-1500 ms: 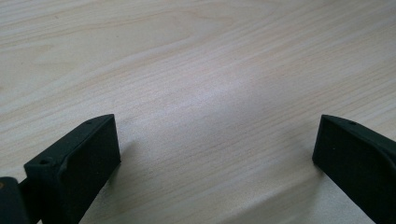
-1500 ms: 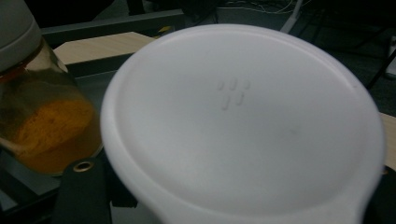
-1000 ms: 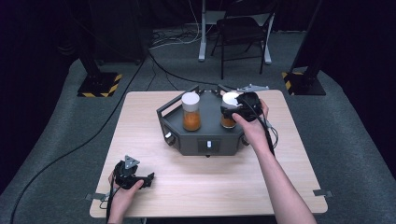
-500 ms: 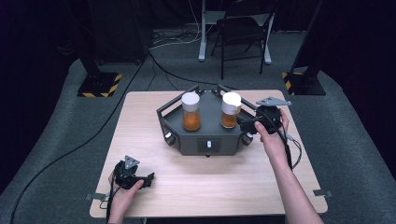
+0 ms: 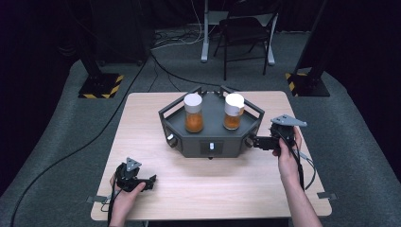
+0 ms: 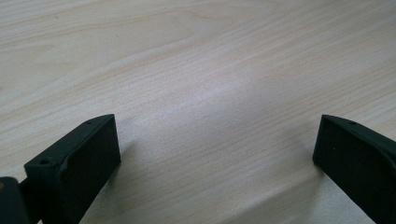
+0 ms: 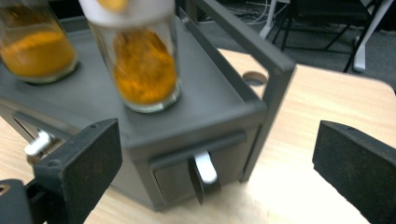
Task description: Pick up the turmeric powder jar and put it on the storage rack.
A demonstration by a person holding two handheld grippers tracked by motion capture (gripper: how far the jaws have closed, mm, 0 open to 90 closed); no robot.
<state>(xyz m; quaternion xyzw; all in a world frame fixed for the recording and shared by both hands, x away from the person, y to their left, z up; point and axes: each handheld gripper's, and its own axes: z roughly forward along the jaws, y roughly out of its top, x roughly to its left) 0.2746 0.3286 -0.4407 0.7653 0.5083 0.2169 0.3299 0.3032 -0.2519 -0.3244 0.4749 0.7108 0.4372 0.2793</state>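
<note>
— What are you working at right now?

— I'm facing the dark grey stand [image 5: 210, 142] sitting in the middle of the counter [image 5: 142, 113]. Its right front face has a small drawer with a white handle [image 7: 205, 169], and my right tongs [image 5: 253, 141] are pointing at that face from the right, just beside it. In the right gripper view the handle is lying between my two jaws but farther off; nothing is touching it.

— So are those tongs gripping anything?

— No. They have just been opening, and now they're standing spread wide with nothing between the pads.

— What's on top of the stand?

— Two glass jars with white lids, each holding orange powder. The right jar [image 5: 233, 111] is standing upright on the tray near the drawer corner, and the left jar [image 5: 193, 113] is standing beside it, apart from it. In the right gripper view the nearer jar [image 7: 144, 70] is looking blurred. A white knob [image 7: 36, 143] is showing on the stand's front face too.

— And your other hand?

— My left tongs [image 5: 150, 180] are resting low on the counter near its front left corner, well apart from the stand. In the left gripper view the jaws are spread wide over bare wood [image 6: 201, 93], holding nothing.

— Anything beyond the counter?

— A folding chair [image 5: 246, 28] is standing on the grey floor behind it.
</note>
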